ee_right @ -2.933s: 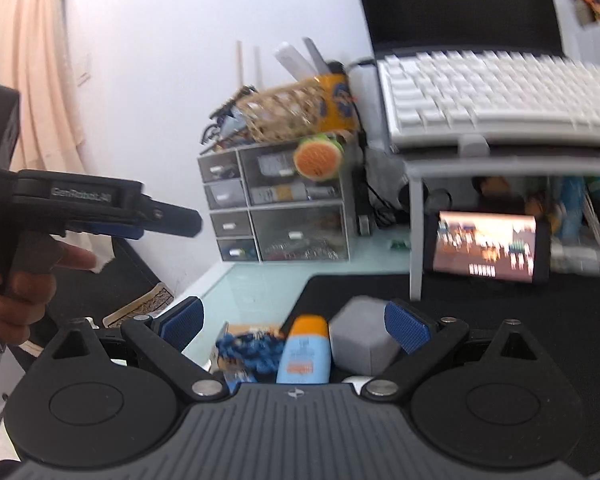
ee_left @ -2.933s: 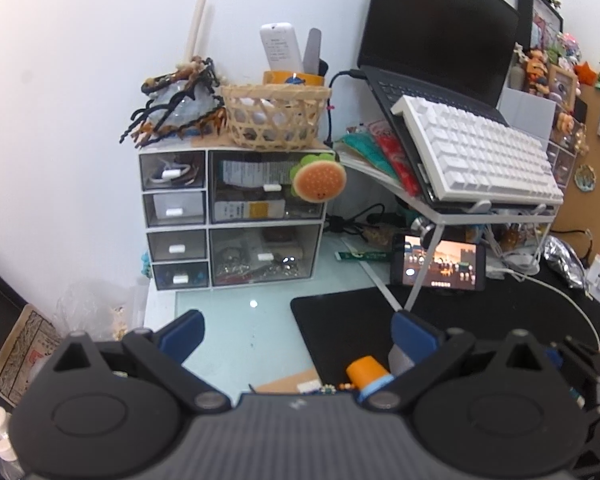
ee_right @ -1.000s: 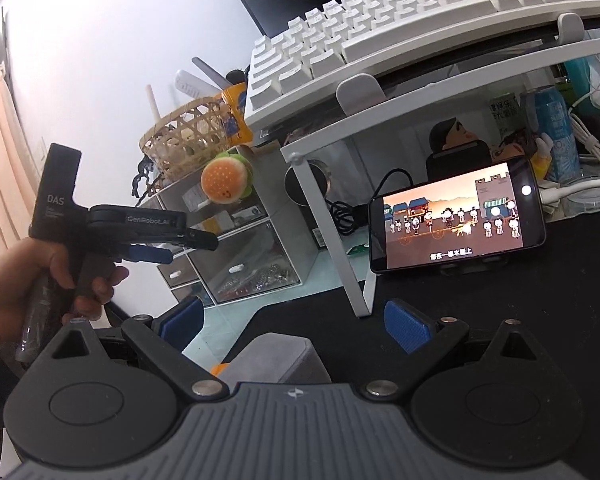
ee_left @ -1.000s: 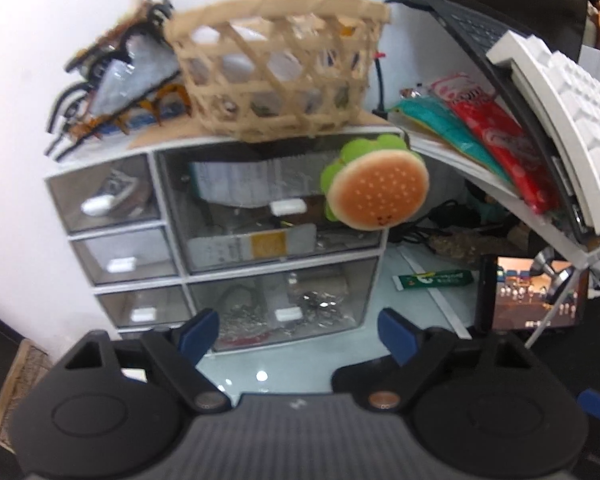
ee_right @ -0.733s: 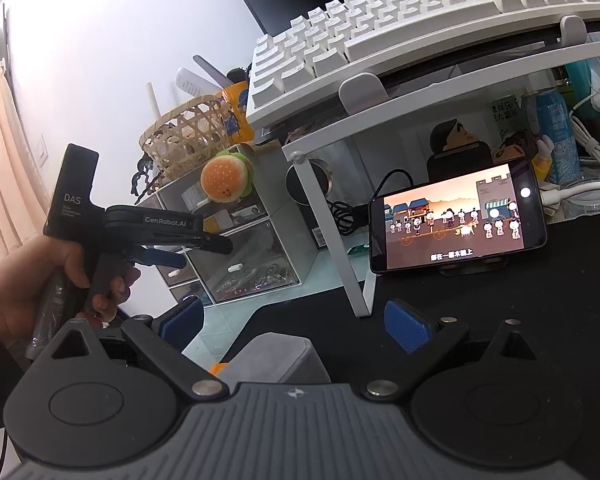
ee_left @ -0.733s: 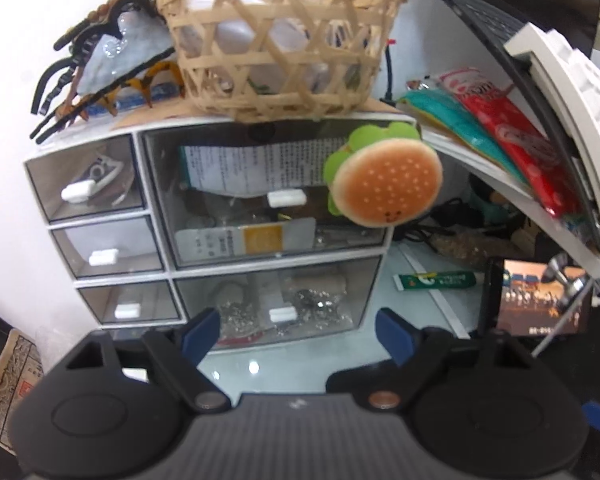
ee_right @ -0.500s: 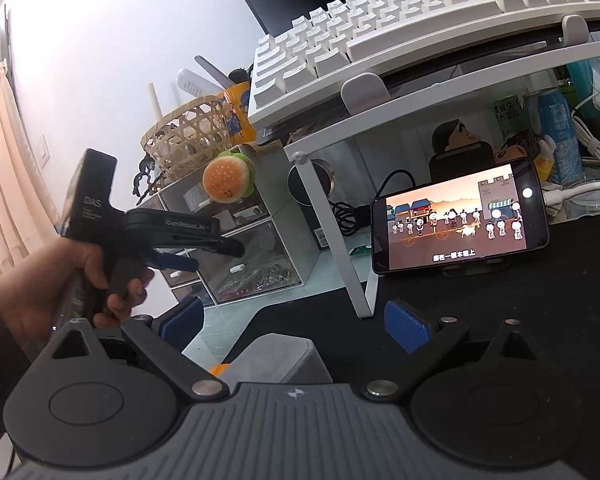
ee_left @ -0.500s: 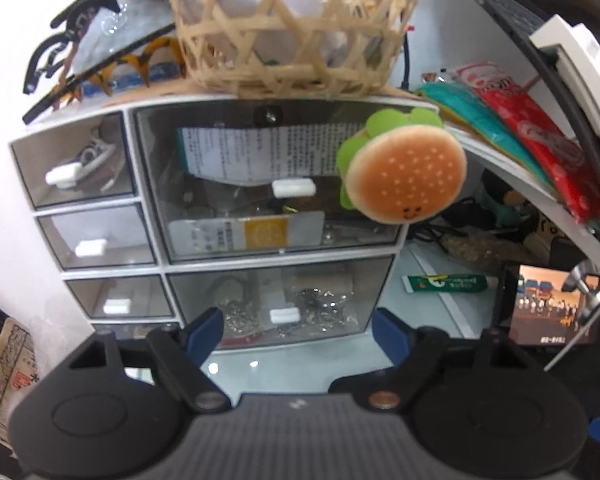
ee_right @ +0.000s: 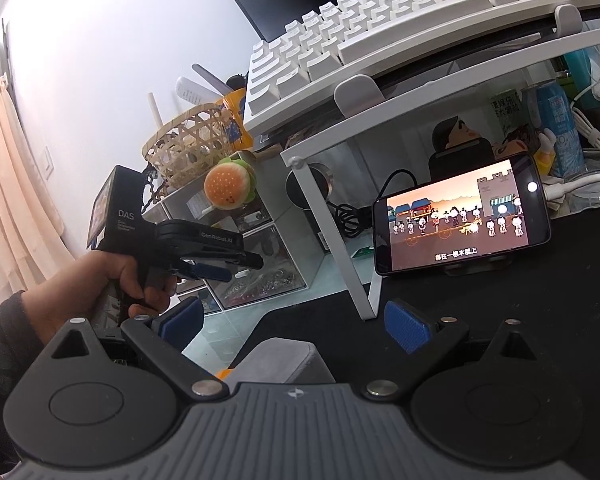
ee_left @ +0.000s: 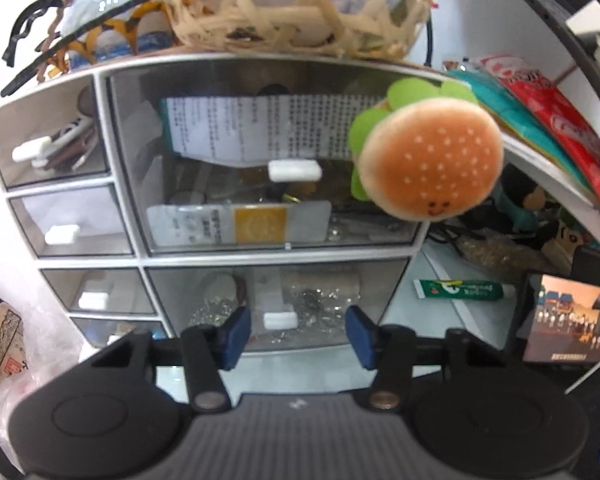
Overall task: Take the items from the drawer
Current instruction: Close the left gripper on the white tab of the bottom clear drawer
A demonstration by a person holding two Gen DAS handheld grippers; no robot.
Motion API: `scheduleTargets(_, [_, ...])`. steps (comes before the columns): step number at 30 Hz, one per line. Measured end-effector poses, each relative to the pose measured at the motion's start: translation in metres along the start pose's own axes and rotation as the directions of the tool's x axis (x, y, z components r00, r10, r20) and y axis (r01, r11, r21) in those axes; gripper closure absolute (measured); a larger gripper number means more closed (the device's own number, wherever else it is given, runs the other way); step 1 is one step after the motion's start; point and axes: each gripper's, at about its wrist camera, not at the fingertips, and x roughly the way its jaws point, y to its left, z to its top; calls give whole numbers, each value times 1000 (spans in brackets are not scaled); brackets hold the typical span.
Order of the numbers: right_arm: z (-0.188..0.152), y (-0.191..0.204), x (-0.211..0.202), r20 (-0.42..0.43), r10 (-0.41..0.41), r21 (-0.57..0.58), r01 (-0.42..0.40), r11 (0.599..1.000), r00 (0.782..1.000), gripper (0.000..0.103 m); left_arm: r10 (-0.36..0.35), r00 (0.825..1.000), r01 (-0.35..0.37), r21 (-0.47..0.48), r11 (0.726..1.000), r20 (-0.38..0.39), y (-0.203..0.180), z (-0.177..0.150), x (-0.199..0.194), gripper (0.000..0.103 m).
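Observation:
A small clear-fronted drawer unit [ee_left: 140,256] stands against the wall. My left gripper [ee_left: 298,330] is open, its blue pads either side of the white handle [ee_left: 280,321] of the lower large drawer [ee_left: 276,304], which is shut and holds shiny bits. In the right wrist view the left gripper [ee_right: 236,266] reaches the drawer unit [ee_right: 256,264]. My right gripper [ee_right: 296,322] is open and empty above the black mat [ee_right: 500,304].
A plush burger [ee_left: 428,168] hangs before the upper large drawer [ee_left: 260,176]. A woven basket [ee_left: 300,4] and hair clips sit on top. A keyboard stand leg [ee_right: 340,248], a lit phone [ee_right: 460,220] and a grey block [ee_right: 284,360] are near the right gripper.
My left gripper has moved closer to the drawer unit and its jaws have narrowed around the lower drawer's handle. The right gripper has stayed still.

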Motion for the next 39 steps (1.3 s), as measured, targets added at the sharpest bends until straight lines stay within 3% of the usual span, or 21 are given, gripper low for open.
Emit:
scheduleTargets(6, [0,-1,-1,2,3,6,-3,1000,1000,3,32,999,-32,-28,999,-14,-3,1,7,50])
scheduleTargets(13, [1,-3,-1,4,7,14,-7,1000,1000,3,53,998,-54,-36,998,-15,-6,4,10,66])
scheduleTargets(16, [1,-4,-3,6,13,21,-14,1000,1000,3,73,997,-73,-60,996,-16,-3,5,11,82])
scheduleTargets(19, [1,-5,-4,9,21,30,-21,999,1000,3,64,998,-65,-79,995,-11,1,6,12,83])
scheduleTargets(29, [2,-8,-5,4,32,47,-32,998,999,3,127,992,-127,-4,992,-15,-17,7,18,84])
scheduleTargets(39, [2,-10,-5,-11,37,60,-36,998,999,3,132,991,-132,14,991,-24,-23,1,16,84])
